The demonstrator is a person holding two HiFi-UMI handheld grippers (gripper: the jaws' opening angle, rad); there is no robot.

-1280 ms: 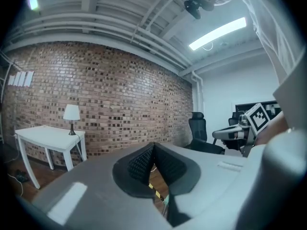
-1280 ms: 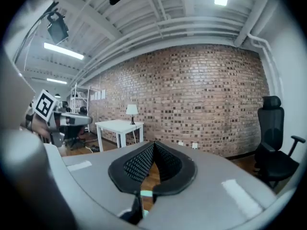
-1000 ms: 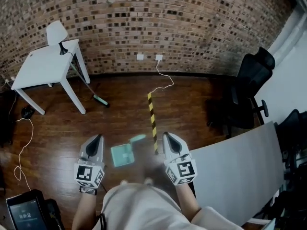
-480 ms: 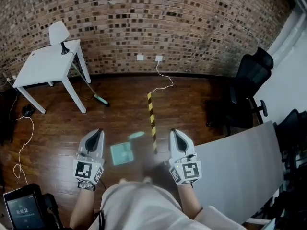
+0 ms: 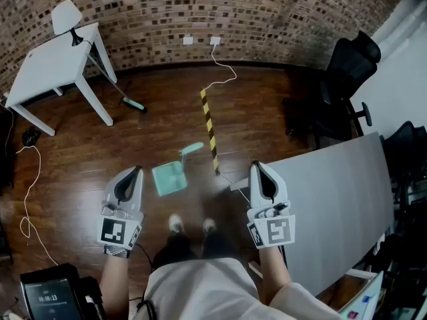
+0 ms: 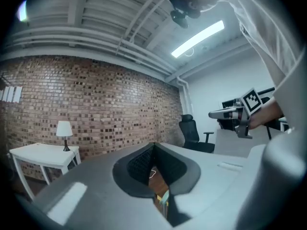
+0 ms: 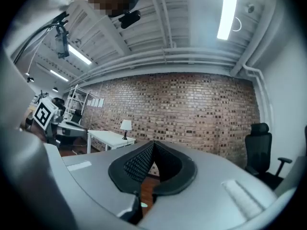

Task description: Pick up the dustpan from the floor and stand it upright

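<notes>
Left claw (image 5: 135,171) and right claw (image 5: 257,167) are both closed, jaws together with nothing between them, each held level above the wooden floor (image 5: 73,179). The teal dustpan (image 5: 169,178) lies flat on the floor between the two claws. It is nearer the left one in the head view and is touched by neither.

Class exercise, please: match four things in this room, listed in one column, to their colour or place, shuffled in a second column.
Column one:
1 dustpan
2 lamp
3 office chair
4 floor tape

Column two:
A black, at the right of the room
B standing on the white table
C teal, lying flat
D yellow and black stripes

Pairs: 1-C, 2-B, 3-A, 4-D
</notes>
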